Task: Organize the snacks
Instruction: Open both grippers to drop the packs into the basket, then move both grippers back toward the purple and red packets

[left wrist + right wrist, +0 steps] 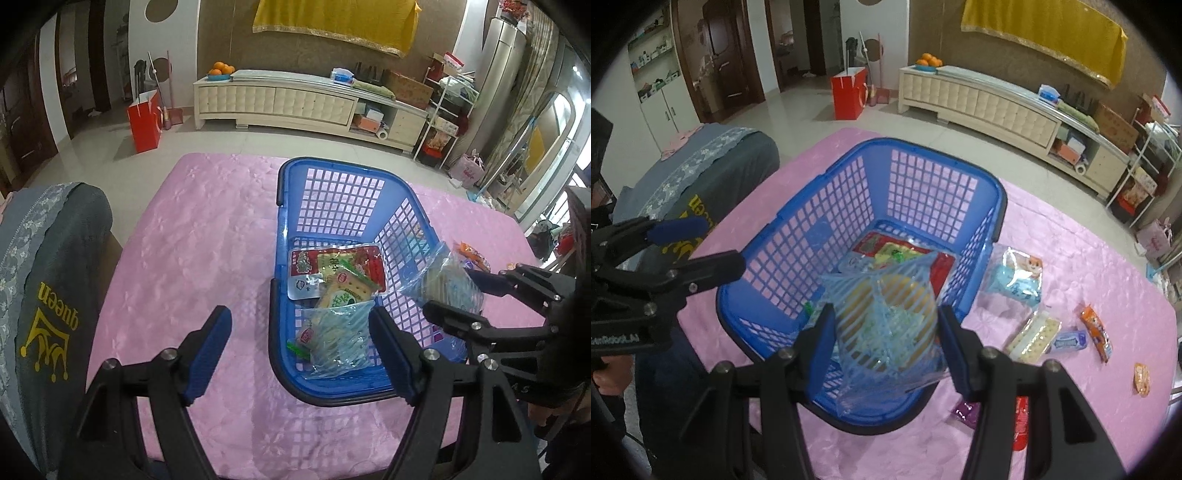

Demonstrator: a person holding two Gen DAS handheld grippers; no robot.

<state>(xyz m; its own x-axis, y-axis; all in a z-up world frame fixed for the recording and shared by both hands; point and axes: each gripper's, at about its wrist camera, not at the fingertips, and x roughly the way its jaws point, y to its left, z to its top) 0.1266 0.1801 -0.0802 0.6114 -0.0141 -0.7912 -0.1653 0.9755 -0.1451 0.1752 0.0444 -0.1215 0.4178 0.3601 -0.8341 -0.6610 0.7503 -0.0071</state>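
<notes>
Right claw [882, 343]: gripped clear blue-striped plastic snack bag [886, 325] above blue plastic lattice basket [945, 184].
Left claw [299, 354]: gaped empty at basket's near rim.
Basket: stood on pink-clothed worktop [207, 236].

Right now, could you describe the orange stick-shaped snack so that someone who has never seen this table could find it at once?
Start at the blue basket on the pink tablecloth and look at the loose snacks beside it. Past the clear cracker pack and the small blue packet lies the orange stick snack. It is the only long, narrow orange wrapper; the other orange snack nearer the table edge is short and squat.
</notes>
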